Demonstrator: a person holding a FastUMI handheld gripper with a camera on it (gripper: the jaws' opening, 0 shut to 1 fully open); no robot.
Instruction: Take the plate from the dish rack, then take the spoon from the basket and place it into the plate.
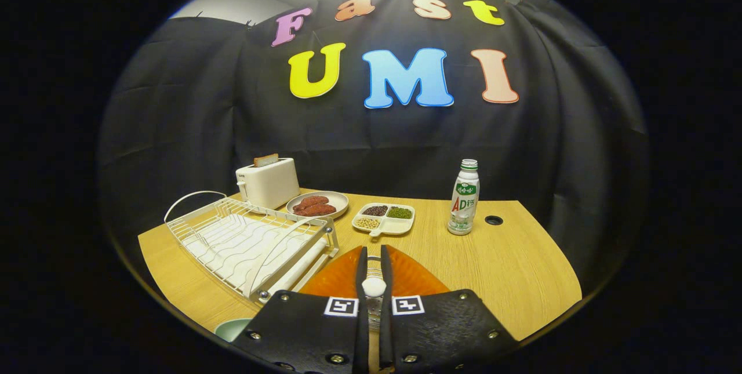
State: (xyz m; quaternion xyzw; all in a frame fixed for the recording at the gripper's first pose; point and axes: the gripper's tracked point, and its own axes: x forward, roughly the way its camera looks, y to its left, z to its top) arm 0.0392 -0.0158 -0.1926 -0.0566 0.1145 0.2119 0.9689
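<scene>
Between the gripper's (374, 264) nearly closed fingers sits one white spoon (374, 286), clamped over one orange plate (406, 275), its handle hidden.

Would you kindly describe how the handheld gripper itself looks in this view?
The gripper has two slim fingers running forward side by side from broad, dark, textured plates studded with round screws. Each plate carries a square black-and-white marker near the fingers, and a small white round knob sits between them.

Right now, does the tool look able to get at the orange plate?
Probably yes. The tool, shut on what looks like the white spoon, hangs just over the orange plate with nothing between; the dish rack stands apart beside it.
</scene>
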